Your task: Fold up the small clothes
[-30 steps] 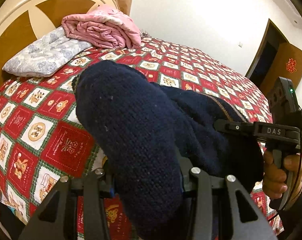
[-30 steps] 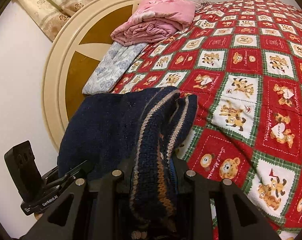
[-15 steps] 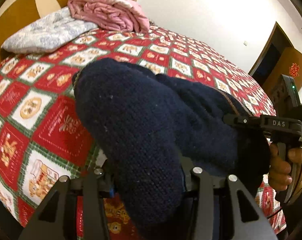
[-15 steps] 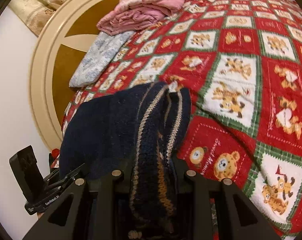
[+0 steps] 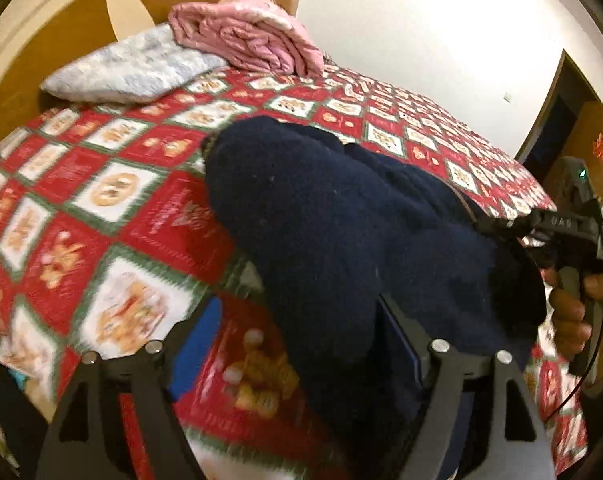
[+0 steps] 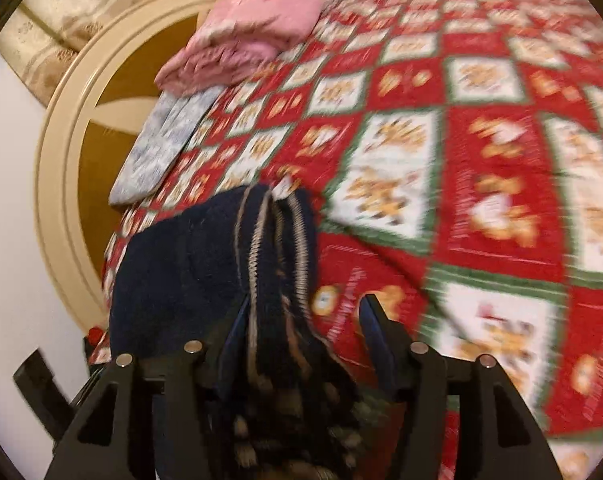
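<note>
Knitwear first: we had a navy sweater (image 5: 341, 232) bunched on the red quilted bedspread (image 5: 113, 200), near the bed's edge closest to us. Relative to the sweater, everything else sat farther up the bed, toward the round headboard (image 6: 61, 168).

Our left gripper (image 5: 297, 320) had its jaws spread wide. One finger stood clear on the sweater's left side w/ bedspread showing in the gap; the other was pressed against the dark knit, which draped over it. We weren't pinching anything there.

Our right gripper (image 6: 305, 312) was open too. The sweater's striped tan-and-navy hem (image 6: 269, 248) lay between the fingers, leaning on the left one, w/ a gap of bedspread before the right one. From the left wrist view, the right gripper (image 5: 501, 226) appeared at the sweater's far-right side, touching the fabric, the right hand (image 5: 573, 312) wrapped round its handle.

Beyond the sweater, by the headboard, lay a pale blue-grey pillow (image 5: 129, 68), and a folded pink blanket (image 5: 249, 40) partly on top of it. Right wrist view was motion-blurred, so finer detail of the bedspread print was hard to read.
</note>
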The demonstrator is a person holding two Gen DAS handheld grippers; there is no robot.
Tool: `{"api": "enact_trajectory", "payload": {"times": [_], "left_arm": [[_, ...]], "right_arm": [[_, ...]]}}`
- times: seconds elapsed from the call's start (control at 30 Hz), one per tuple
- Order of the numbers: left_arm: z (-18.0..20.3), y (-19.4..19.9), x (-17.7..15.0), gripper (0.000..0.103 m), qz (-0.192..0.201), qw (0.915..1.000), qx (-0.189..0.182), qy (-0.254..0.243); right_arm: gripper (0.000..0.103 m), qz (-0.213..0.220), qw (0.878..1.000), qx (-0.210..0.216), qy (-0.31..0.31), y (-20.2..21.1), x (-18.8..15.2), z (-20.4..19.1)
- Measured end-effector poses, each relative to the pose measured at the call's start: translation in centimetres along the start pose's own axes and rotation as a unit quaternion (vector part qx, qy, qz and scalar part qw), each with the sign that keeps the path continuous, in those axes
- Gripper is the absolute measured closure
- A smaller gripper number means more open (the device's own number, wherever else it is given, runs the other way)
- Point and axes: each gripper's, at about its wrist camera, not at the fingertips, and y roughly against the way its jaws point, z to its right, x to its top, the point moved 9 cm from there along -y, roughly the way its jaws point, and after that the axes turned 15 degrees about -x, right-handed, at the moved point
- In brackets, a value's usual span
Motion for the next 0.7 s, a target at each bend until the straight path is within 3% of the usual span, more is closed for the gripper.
{"api": "enact_trajectory", "payload": {"times": [0.1,0.2,0.3,0.53,0.7], "left_arm": [[0.6,2.5,-1.0,0.022,0.01,0.9987,0.041,-0.027],[1.6,4.9,-1.4,0.022,0.019,0.9974,0.054,-0.043],[3.0,7.8,-0.9,0.022,0.047,0.9953,0.058,-0.061],[6.4,13.5,1.2,0.015,0.112,0.9898,0.037,-0.079],[8.4,16.0,1.9,0.012,0.142,0.9851,0.025,-0.094]], "right_arm": [[0.042,0.049,0.998,-0.032,0.01,4.1,-0.7,0.5],[0.033,0.106,0.991,-0.071,0.029,8.4,-2.2,-0.2],[0.032,0.157,0.979,-0.114,0.062,12.7,-4.3,-1.5],[0.032,0.225,0.962,-0.113,0.108,20.3,-9.3,-5.7],[0.032,0.244,0.954,-0.112,0.135,22.9,-11.2,-8.0]]}}
